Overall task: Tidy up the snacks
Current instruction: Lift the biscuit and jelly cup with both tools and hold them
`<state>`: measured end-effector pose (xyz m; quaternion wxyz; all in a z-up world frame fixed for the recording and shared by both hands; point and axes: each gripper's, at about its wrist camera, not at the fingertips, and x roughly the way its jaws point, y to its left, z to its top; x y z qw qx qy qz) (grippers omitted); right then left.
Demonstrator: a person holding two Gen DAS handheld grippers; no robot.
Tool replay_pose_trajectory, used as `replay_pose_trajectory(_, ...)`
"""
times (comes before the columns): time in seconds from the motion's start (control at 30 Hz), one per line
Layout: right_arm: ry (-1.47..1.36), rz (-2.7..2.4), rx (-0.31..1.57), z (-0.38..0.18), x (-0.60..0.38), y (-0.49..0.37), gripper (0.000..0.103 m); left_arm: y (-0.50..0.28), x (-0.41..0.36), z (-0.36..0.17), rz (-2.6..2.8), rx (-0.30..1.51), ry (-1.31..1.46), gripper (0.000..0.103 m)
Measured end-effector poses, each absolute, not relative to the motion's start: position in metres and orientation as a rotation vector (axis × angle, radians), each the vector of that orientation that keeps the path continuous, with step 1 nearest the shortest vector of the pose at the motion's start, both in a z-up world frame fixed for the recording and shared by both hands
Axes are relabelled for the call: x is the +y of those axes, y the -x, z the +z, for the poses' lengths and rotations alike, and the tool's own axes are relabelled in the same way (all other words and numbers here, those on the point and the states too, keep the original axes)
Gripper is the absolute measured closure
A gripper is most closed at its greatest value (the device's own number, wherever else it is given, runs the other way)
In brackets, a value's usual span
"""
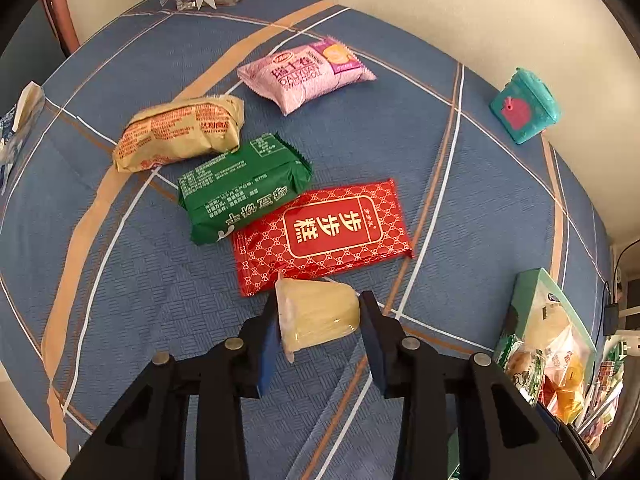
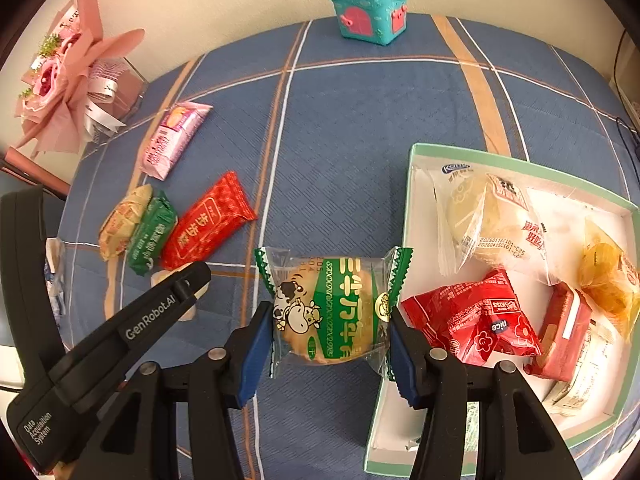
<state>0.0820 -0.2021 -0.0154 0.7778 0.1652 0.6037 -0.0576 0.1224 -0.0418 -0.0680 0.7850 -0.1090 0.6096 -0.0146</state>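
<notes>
My left gripper (image 1: pixel 318 322) is shut on a small pale yellow snack in clear wrap (image 1: pixel 316 316), just in front of a red packet (image 1: pixel 324 236). Beyond lie a green packet (image 1: pixel 244 188), a tan packet (image 1: pixel 180 132) and a pink packet (image 1: pixel 308 72) on the blue cloth. My right gripper (image 2: pixel 332 332) is shut on a round biscuit in a green and clear wrapper with a cow (image 2: pixel 332 308), held left of the white box with a green rim (image 2: pixel 412 208). The box holds several wrapped snacks. The left gripper's body (image 2: pixel 160 308) shows in the right wrist view.
A teal toy chest (image 2: pixel 370 8) stands at the table's far edge by the wall. A pink bouquet in a clear holder (image 2: pixel 72 80) sits at the far left corner. A blue and white wrapper (image 1: pixel 16 128) lies at the left edge.
</notes>
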Motion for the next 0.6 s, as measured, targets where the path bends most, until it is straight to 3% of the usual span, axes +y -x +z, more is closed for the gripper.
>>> replay_pose_trajectory(0.6, -0.371, -0.127, 1.26, 0.007, -0.205, -0.07, 0.047, -0.111, -0.048, -0.027, -0.086, 1.257, 0.235, 0.064)
